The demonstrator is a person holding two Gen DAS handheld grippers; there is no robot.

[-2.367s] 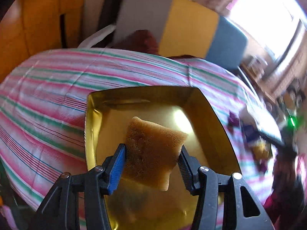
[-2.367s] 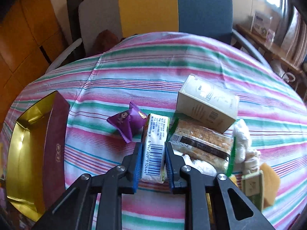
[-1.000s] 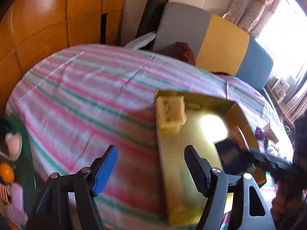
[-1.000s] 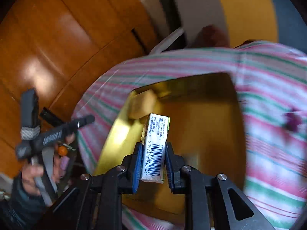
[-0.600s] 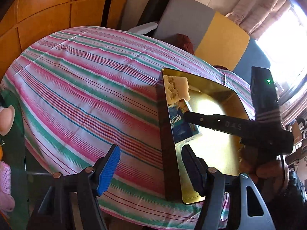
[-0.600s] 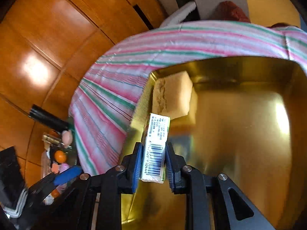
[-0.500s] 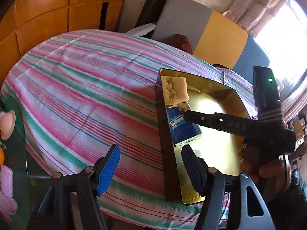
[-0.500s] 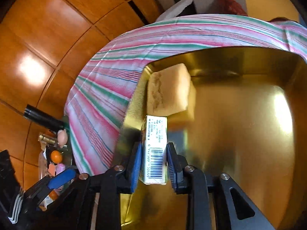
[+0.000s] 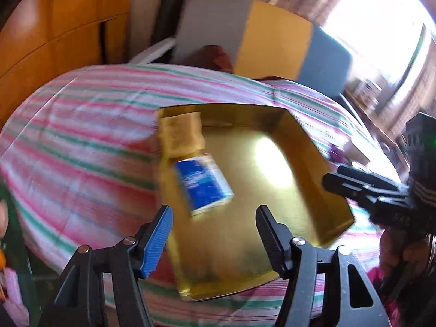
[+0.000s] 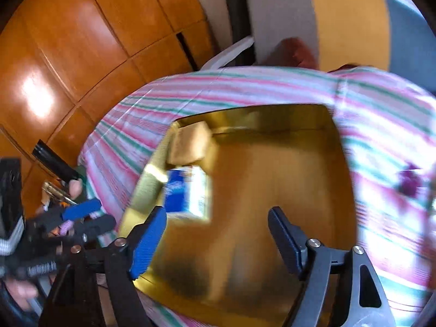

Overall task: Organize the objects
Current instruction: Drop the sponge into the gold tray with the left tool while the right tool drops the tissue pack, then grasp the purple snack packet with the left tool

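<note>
A striped cloth is covering the bench; a gold tray is sitting on it, purple wrapper at three o'clock.

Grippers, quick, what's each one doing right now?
Left hand-held gripper: jaws closing, nothing between them.
Right hand-held gripper: jaws opening, nothing held; blue packet lies in gold tray.

Window glare, motion blur throughout, fisheye-bent edges; details perhaps unreliable.

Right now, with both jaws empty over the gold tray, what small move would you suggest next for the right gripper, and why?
Probably swing the right gripper back toward the purple candy on the striped cloth: its opening jaws hold nothing, and the blue packet already lies in the tray.
</note>
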